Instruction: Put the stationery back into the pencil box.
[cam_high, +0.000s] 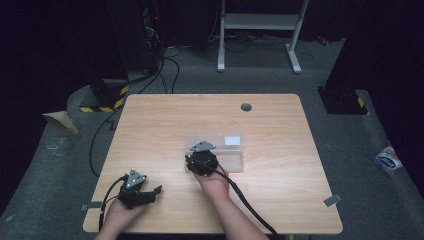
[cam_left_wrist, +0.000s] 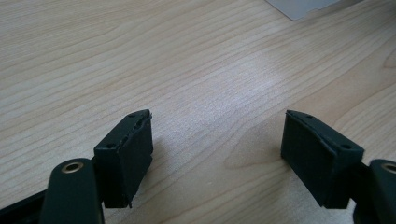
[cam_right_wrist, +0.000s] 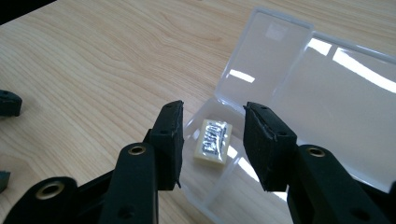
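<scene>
1. Wrapped sweet (cam_right_wrist: 213, 141), pale with a silvery top, lies on the floor of a clear plastic box (cam_right_wrist: 327, 107) whose lid stands open, near the middle of the wooden table (cam_high: 150, 130).
2. The right gripper (cam_right_wrist: 212, 140) hovers just above the sweet with its jaws parted on either side; the pads press nothing, so it is released.
3. The left gripper (cam_left_wrist: 217, 154) rests near the table's front left edge, jaws spread wide over bare wood, well apart from the box.

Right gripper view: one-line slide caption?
Right hand-held gripper with jaws apart above a small wrapped block lying in an open clear plastic box on the wooden table.
</scene>
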